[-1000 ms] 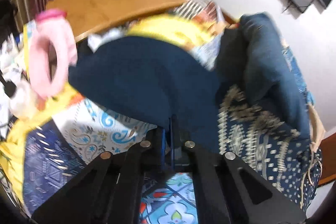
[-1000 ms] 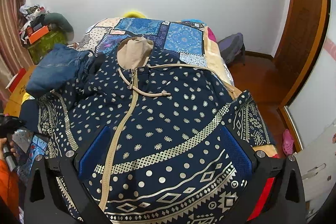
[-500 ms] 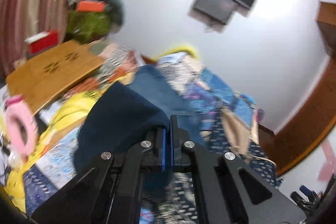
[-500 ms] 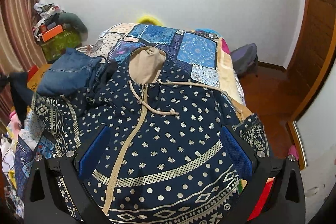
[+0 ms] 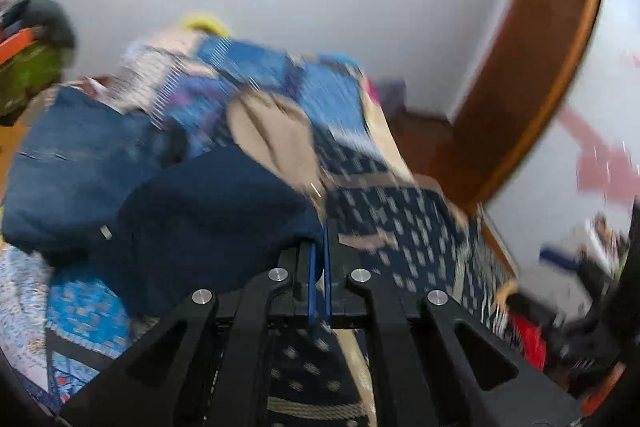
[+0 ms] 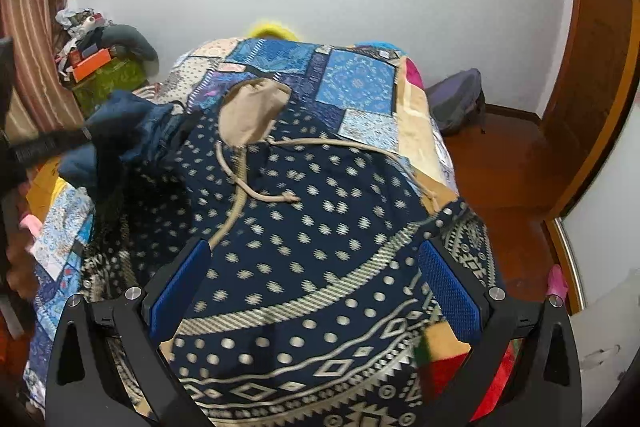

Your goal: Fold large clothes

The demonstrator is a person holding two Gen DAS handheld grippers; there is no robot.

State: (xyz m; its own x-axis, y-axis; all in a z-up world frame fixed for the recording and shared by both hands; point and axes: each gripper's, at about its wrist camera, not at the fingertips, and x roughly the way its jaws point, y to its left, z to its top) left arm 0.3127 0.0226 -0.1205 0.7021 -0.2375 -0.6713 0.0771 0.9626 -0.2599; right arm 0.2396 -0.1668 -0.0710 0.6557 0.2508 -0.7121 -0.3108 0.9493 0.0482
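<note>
A large navy hooded jacket [image 6: 304,239] with cream dots, a zip and a tan-lined hood [image 6: 252,111] lies front up on the bed. My left gripper [image 5: 319,243] is shut on the jacket's dark navy sleeve [image 5: 208,215] and holds it lifted over the jacket's left side; that view is motion-blurred. In the right wrist view the lifted sleeve [image 6: 120,131] shows at the left with the left gripper. My right gripper [image 6: 316,291] is open and empty, over the jacket's patterned hem.
The bed has a patchwork quilt [image 6: 360,83]. Folded blue jeans [image 5: 76,163] lie at the jacket's left. A green box with clutter [image 6: 108,75] stands at the left wall, a grey bag [image 6: 460,103] on the floor at the right, and a wooden door [image 6: 600,67] beyond.
My left gripper has swung up and rightward with the sleeve, from the bed's left edge to over the jacket. My right gripper stayed open and moved slightly closer over the hem.
</note>
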